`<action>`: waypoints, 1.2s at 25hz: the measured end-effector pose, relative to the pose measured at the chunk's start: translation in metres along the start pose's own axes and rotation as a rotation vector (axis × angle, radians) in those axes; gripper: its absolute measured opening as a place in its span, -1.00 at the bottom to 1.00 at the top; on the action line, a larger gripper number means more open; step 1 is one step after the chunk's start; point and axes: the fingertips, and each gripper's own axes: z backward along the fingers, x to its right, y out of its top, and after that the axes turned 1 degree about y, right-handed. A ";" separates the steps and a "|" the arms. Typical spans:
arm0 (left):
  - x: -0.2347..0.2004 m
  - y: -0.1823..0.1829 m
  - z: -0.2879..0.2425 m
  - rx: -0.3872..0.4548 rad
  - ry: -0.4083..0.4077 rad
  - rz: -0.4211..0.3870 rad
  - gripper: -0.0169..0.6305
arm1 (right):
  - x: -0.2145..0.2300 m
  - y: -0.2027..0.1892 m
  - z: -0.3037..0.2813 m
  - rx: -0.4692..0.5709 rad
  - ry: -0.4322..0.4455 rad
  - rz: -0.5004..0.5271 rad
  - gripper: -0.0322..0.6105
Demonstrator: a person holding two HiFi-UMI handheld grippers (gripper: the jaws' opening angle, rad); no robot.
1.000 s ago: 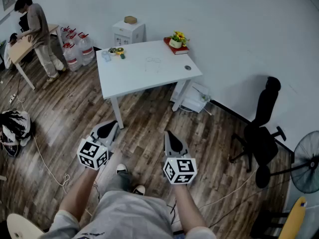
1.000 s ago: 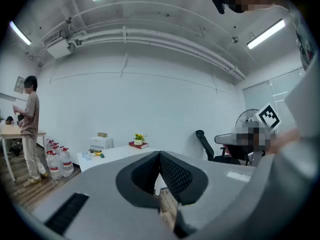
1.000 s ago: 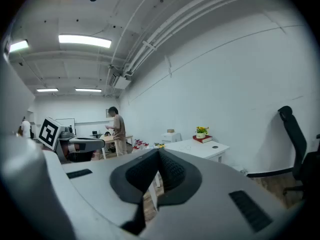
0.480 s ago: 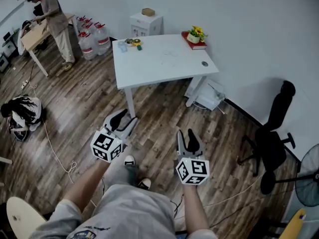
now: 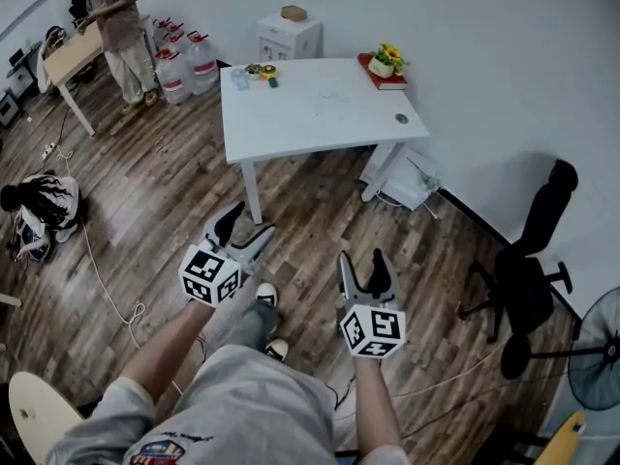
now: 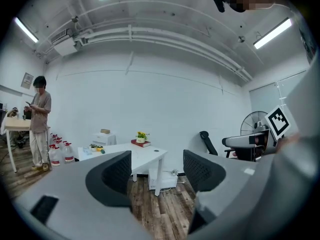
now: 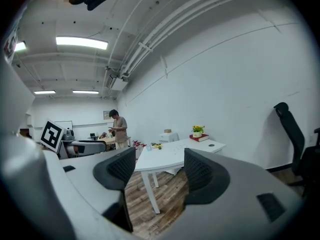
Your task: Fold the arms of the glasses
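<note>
The glasses (image 5: 334,94) show only as a faint thin outline in the middle of the white table (image 5: 291,124), far ahead of me. In the right gripper view the glasses (image 7: 178,146) are a small wire shape on the table top (image 7: 167,159). My left gripper (image 5: 246,229) and right gripper (image 5: 361,263) hang over the wooden floor, well short of the table. Their jaws are opening, with nothing between them. The left gripper (image 6: 157,171) and right gripper (image 7: 160,171) both point towards the table.
A potted flower on a red book (image 5: 384,66) and small yellow-green items (image 5: 259,70) sit on the table's far edge. Behind stand a white cabinet (image 5: 290,37), water bottles (image 5: 184,61) and a person (image 5: 118,17). A black office chair (image 5: 528,260) and fan (image 5: 593,349) stand right.
Both grippers' jaws went from shut to spread apart. The head view has shifted, so the table sits a little further right and higher in the picture.
</note>
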 end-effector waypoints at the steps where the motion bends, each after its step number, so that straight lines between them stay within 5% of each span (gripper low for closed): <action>1: -0.002 0.000 -0.004 -0.001 -0.002 0.001 0.00 | 0.000 0.002 -0.003 0.002 -0.002 -0.003 0.01; 12: -0.034 -0.002 -0.115 0.011 -0.019 0.048 0.00 | 0.043 -0.003 -0.088 -0.043 0.026 0.002 -0.07; 30: -0.209 0.045 -0.385 -0.011 0.054 0.034 0.00 | 0.167 0.066 -0.404 -0.103 0.112 0.020 -0.13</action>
